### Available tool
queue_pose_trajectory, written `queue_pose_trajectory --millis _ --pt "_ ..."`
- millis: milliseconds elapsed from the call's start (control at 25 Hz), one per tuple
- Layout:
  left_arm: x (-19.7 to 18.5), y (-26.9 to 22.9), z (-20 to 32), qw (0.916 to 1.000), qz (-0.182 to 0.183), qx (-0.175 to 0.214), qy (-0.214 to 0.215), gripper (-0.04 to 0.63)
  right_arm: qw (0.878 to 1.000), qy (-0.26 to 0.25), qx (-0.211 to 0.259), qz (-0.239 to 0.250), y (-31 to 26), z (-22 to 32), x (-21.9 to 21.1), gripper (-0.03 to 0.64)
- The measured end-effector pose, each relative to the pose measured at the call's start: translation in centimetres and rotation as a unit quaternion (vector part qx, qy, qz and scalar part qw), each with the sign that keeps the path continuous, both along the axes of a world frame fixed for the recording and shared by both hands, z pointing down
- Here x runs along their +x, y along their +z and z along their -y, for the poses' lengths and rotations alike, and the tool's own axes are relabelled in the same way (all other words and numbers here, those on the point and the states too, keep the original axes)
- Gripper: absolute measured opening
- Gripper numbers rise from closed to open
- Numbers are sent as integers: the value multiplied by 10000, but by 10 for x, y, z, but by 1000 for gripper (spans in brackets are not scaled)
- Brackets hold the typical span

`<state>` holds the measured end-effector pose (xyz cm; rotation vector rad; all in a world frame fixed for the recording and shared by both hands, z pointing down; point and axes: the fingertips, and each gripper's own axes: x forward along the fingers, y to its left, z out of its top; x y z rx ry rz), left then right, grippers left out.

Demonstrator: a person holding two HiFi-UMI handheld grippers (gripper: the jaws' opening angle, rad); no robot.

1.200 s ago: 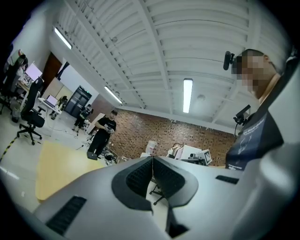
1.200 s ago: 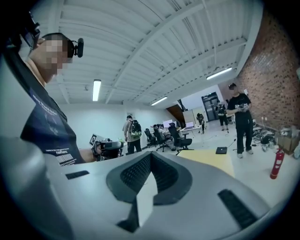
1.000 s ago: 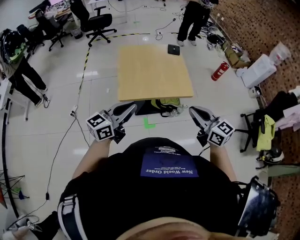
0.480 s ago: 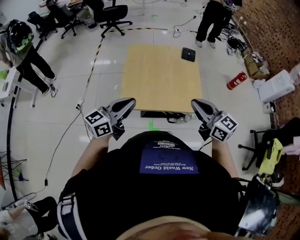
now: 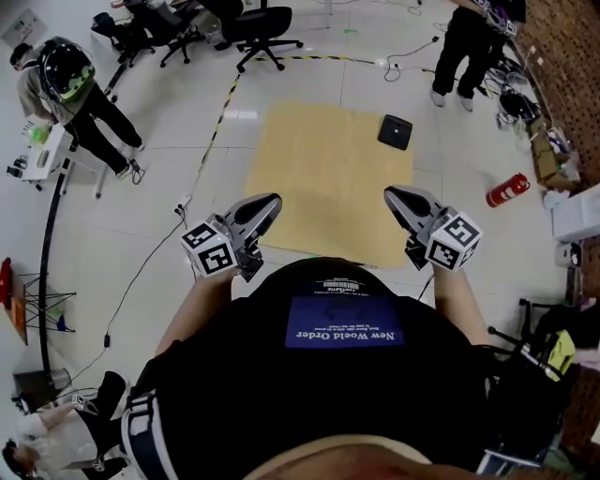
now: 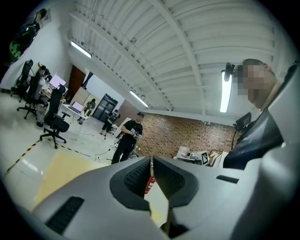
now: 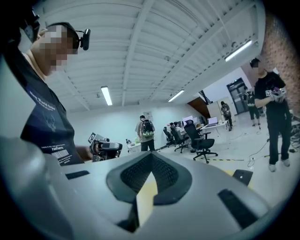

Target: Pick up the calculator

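We record a pale wood-coloured table [image 5: 319,187] and on it a black calculator [image 5: 395,132]. Left gripper [image 5: 272,200] and right gripper [image 5: 390,193] are grey with black ribbed pads [image 6: 138,174], and their cubes carry black-and-white square markers. The floor [image 5: 469,141] is white, the floor tape [image 5: 220,119] yellow-and-black striped, the fire extinguisher [image 5: 507,190] red.

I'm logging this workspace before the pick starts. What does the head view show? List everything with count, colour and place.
table: one, light wood, centre of the floor ahead of the person
calculator: one, black, at the table's far right corner
fire extinguisher: one, red, on the floor right of the table
office chairs: several, black, far left
floor tape: one line, yellow and black, left of the table
bystanders: three, dark clothes, far right, far left, near left
left tongs: grey, shut, empty, over the table's near edge
right tongs: grey, shut, empty, over the near edge
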<state>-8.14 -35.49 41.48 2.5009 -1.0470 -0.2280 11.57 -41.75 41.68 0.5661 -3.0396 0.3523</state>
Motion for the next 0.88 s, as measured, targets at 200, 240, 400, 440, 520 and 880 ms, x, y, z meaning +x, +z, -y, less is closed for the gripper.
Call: queue_pose_trajectory --millis 200,240,400,440,520,880 --pt "-25 23 34 9997 13 -216 103 8 9996 166 -207 -98 17 25 -20 -14" --pt "-31 25 46 9997 -39 -199 169 8 9993 261 -218 -148 17 31 -26 -14" --pt "-48 19 97 9978 -278 -58 603 8 9965 676 -117 -481 -1 53 -47 -14" --pt "-51 21 106 9968 -314 -68 735 8 9951 817 -131 -537 -4 56 -47 -14" --pt "-54 29 125 9943 -353 -76 1005 9 9914 1144 -201 -607 -3 62 -42 -14" --pt "-13 69 200 9885 -294 -478 1403 91 9853 1500 -425 -702 22 92 -16 -14"
